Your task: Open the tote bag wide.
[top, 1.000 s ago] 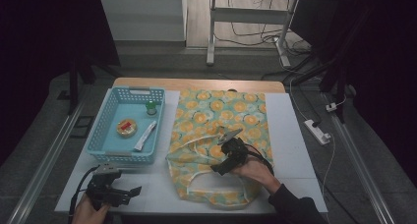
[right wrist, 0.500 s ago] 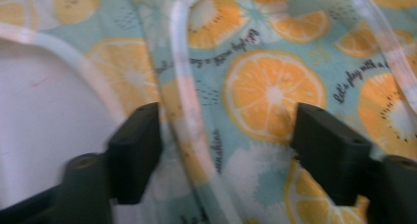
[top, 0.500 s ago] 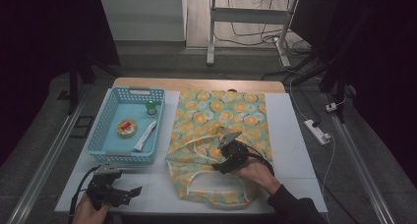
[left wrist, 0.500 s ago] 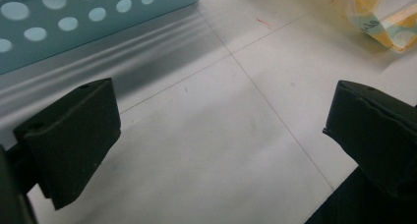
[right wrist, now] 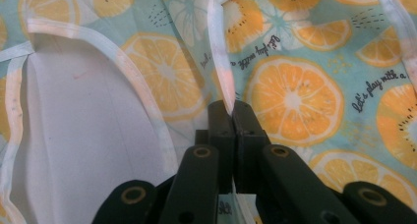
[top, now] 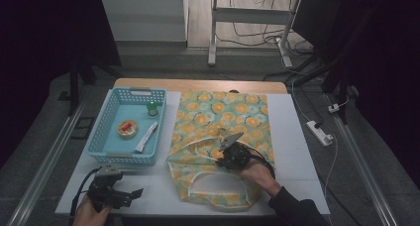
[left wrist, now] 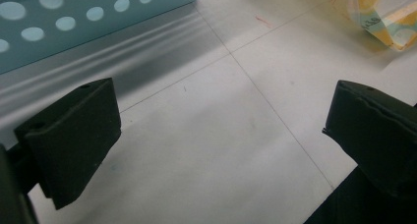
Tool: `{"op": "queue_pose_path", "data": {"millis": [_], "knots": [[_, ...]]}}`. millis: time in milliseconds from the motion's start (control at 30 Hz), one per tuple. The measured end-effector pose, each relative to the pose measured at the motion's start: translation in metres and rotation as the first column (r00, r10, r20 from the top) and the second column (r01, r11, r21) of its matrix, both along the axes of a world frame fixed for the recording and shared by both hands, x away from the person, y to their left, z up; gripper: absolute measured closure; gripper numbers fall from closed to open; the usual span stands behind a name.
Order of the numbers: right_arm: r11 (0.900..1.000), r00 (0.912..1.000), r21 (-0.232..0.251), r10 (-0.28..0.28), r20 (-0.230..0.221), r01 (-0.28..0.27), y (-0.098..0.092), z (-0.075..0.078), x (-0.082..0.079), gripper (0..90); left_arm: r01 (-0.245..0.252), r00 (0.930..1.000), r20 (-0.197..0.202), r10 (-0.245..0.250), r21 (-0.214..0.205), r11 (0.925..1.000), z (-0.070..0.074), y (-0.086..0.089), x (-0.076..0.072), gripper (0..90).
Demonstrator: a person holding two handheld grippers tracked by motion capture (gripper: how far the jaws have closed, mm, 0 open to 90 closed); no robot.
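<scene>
Teal orange-slice print bag (top: pixel 223 132); white trim pinched in right claw (right wrist: pixel 232 108)

A soft fabric tote bag (top: pixel 220 132) printed with orange citrus slices on pale teal lies flat on the white table (top: pixel 297 137), stretching away ahead of the right hand-held gripper (top: pixel 229 142). Its white-edged handle strap (right wrist: pixel 221 71) rises on edge, pinched between that hand-held gripper's closed jaws; its looped handles lie beside and behind it.
</scene>
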State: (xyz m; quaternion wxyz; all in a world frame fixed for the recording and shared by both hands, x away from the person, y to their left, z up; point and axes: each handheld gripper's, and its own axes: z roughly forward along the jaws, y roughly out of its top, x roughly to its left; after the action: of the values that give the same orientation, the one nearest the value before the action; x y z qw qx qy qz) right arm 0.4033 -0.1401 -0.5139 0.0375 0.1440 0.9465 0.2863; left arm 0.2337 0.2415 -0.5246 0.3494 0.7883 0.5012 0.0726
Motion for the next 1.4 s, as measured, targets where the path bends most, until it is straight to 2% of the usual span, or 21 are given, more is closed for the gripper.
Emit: {"op": "queue_pose_path", "data": {"millis": [133, 267, 500, 567, 833, 1100, 1233, 1400], "knots": [[1.0, 1.0, -0.001, 0.002, 0.001, -0.002, 0.0, 0.001, 0.001, 89.8, 0.0, 1.0, 0.0, 0.0, -0.002, 1.0, 0.0, 0.0, 0.0, 0.5], [0.9995, 0.9999, 0.031, -0.009, 0.009, 0.009, -0.001, 0.008, 0.002, 90.0, 0.002, 1.0, -0.003, -0.002, -0.002, 1.0, 0.0, 0.0, 0.0, 0.5], [0.9985, 0.9992, 0.055, -0.008, 0.04, 0.006, -0.004, 0.017, 0.004, 90.0, 0.002, 1.0, -0.005, -0.002, -0.003, 1.0, 0.0, 0.0, 0.001, 0.5], [0.9976, 0.9995, 0.067, -0.018, 0.027, 0.017, -0.004, 0.019, 0.005, 90.0, 0.002, 1.0, -0.006, -0.002, -0.003, 1.0, 0.0, 0.0, 0.001, 0.5], [0.9886, 0.9978, 0.136, -0.066, 0.003, 0.065, -0.007, 0.033, 0.01, 90.0, 0.001, 1.0, -0.009, -0.001, -0.005, 1.0, 0.0, 0.0, 0.001, 0.5], [0.9823, 0.9973, 0.175, -0.071, 0.022, 0.066, -0.007, 0.049, 0.015, 90.0, 0.002, 0.9999, -0.012, -0.002, -0.008, 1.0, 0.0, 0.0, 0.001, 0.5], [0.9829, 0.9968, 0.173, -0.07, 0.038, 0.062, -0.005, 0.055, 0.015, 90.0, 0.005, 0.9999, -0.012, -0.005, -0.009, 1.0, -0.001, 0.0, 0.001, 0.4], [0.9743, 0.9953, 0.212, -0.087, 0.043, 0.076, -0.007, 0.065, 0.019, 90.0, 0.006, 0.9999, -0.008, -0.006, -0.005, 1.0, -0.001, 0.0, 0.001, 0.4]]}}
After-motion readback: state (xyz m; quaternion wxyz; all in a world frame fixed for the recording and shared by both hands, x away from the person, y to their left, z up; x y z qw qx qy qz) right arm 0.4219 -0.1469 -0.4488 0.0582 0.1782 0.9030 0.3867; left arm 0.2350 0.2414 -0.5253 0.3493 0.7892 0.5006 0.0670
